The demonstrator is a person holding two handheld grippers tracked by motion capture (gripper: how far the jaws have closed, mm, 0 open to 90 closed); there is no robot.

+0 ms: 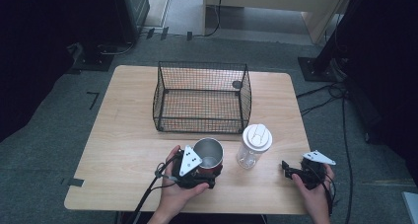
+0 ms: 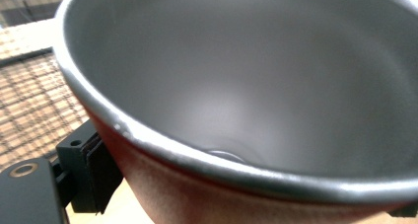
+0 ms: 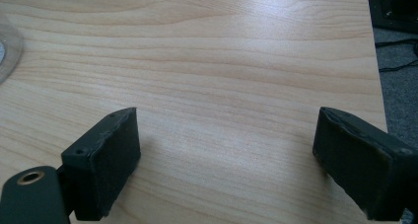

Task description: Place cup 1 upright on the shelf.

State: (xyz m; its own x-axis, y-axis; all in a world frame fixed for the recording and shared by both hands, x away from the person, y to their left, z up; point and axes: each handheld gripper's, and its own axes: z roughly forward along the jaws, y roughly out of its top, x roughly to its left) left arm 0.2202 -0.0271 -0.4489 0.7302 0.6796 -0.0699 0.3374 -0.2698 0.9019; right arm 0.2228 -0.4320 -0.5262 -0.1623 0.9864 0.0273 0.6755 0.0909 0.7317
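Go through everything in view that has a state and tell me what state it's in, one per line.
Metal cup: upright, empty, gripped.
Plastic bottle: upright, white lid on.
Wire basket: upright on the table, empty.
Left gripper: shut on the metal cup.
Right gripper: open, nothing between its jaws.

Brushed matt metal cup (image 1: pixel 208 155), red outer skin perhaps painted; pale smooth wood-grain table (image 1: pixel 123 150).

Soft, even light on the table (image 1: pixel 123 135); dark surroundings, slightly blurry close-ups.

The right tongs (image 3: pixel 224 160) gape apart above bare wooden table (image 3: pixel 236 51).
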